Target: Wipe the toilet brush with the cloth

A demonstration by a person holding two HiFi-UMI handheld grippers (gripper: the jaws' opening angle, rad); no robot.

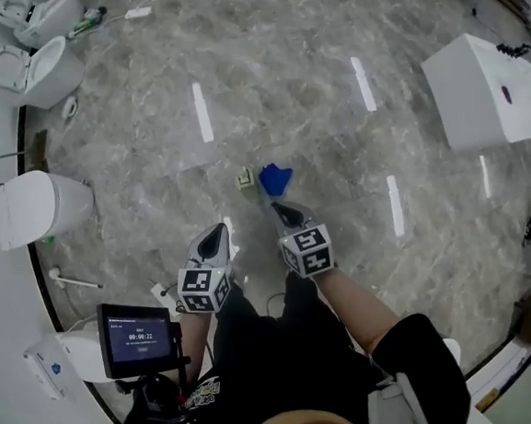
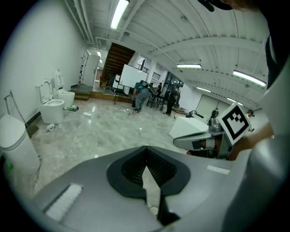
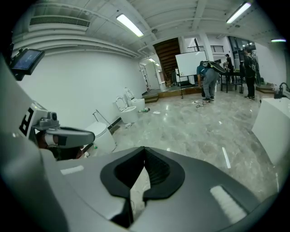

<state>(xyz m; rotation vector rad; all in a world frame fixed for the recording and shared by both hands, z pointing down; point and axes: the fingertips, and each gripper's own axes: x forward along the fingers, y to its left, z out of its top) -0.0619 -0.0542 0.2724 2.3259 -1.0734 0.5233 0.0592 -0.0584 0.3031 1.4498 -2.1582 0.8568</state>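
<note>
A grey marble floor [image 1: 288, 61] spreads beneath a person [image 1: 327, 350] in dark clothing who holds a gripper in each hand. A white box [image 1: 487, 92] stands far ahead and to the right of the right gripper [image 1: 277, 205]. Off to the left of the left gripper [image 1: 216, 232], three white toilets line the wall: a closed-lid toilet [image 1: 35, 205] nearest, an open-seat toilet [image 1: 38, 71] beyond it and a third toilet [image 1: 43, 12] farthest. A small screen [image 1: 136, 341] sits on a stand behind and below the left gripper.

Both grippers point forward and down, side by side and apart. In the left gripper view, the left gripper [image 2: 145, 148] has its jaws pressed together with nothing between them. The right gripper view shows the right gripper [image 3: 144, 148] the same: jaws closed, empty.

The blue cloth [image 1: 275, 178] lies crumpled on the floor just past the right gripper's tips in the head view, held by neither tool. A small pale object [image 1: 246, 179], too small to identify, lies just left of the cloth. A white long-handled item [image 1: 76, 281] lies on the floor left of the left gripper, near the closed-lid toilet; whether it is the toilet brush cannot be told.
</note>
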